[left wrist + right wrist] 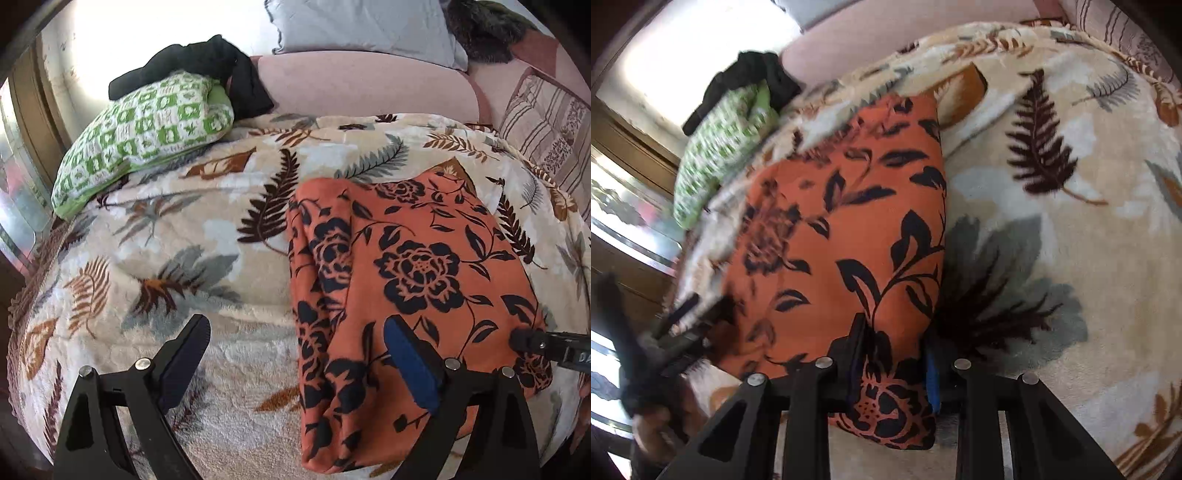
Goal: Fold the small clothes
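Note:
An orange garment with a black flower print (406, 280) lies folded on the leaf-patterned blanket (177, 229). My left gripper (295, 332) is open just above the blanket, its right finger over the garment's left part and its left finger over bare blanket. My right gripper (895, 354) is shut on the near corner of the orange garment (849, 229), with cloth bunched between its fingers. The right gripper's tip also shows at the right edge of the left wrist view (524, 339), on the garment's right edge.
A green-and-white checked pillow (144, 136) lies at the far left with black clothing (207, 66) on top. A pink bolster (369, 85) and a grey pillow (365, 26) lie at the back. A striped cushion (546, 125) is far right. A window frame (624, 206) stands left.

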A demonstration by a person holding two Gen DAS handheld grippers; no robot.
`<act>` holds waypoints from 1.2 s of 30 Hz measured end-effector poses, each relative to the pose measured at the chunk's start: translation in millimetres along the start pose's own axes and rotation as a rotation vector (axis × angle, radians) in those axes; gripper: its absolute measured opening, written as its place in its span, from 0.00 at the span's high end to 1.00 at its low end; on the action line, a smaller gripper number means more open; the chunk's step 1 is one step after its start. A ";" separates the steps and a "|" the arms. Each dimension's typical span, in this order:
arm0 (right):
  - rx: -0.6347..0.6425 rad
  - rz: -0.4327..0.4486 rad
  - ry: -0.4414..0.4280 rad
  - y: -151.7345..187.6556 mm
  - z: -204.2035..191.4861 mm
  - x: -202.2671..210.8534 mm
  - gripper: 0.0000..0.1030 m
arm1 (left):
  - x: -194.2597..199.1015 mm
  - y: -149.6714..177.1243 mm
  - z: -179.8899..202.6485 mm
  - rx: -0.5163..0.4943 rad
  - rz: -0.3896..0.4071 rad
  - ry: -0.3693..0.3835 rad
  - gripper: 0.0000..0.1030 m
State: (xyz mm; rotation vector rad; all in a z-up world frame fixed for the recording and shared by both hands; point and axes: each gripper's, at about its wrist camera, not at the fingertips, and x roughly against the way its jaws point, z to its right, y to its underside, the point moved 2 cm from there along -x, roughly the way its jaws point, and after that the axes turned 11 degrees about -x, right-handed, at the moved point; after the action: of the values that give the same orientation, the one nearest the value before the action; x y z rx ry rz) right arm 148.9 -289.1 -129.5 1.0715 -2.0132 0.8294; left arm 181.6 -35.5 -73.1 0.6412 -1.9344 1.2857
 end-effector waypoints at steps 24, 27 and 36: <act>-0.116 0.076 -0.120 -86.3 -7.7 -7.8 0.24 | -49.6 23.5 -9.8 0.068 -0.100 0.104 0.02; -0.186 0.096 -0.202 -113.2 -3.4 -11.9 0.22 | -50.3 24.5 -10.7 0.076 -0.100 0.108 0.02; 0.134 0.138 0.112 -112.5 -65.9 -41.0 0.48 | -45.7 22.9 -12.9 0.094 -0.117 0.114 0.02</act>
State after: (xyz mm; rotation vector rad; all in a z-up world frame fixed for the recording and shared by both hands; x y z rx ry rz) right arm 281.8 -270.9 -103.0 0.9445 -1.9759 1.0858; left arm 197.0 -14.1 -118.8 0.7017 -1.7269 1.3167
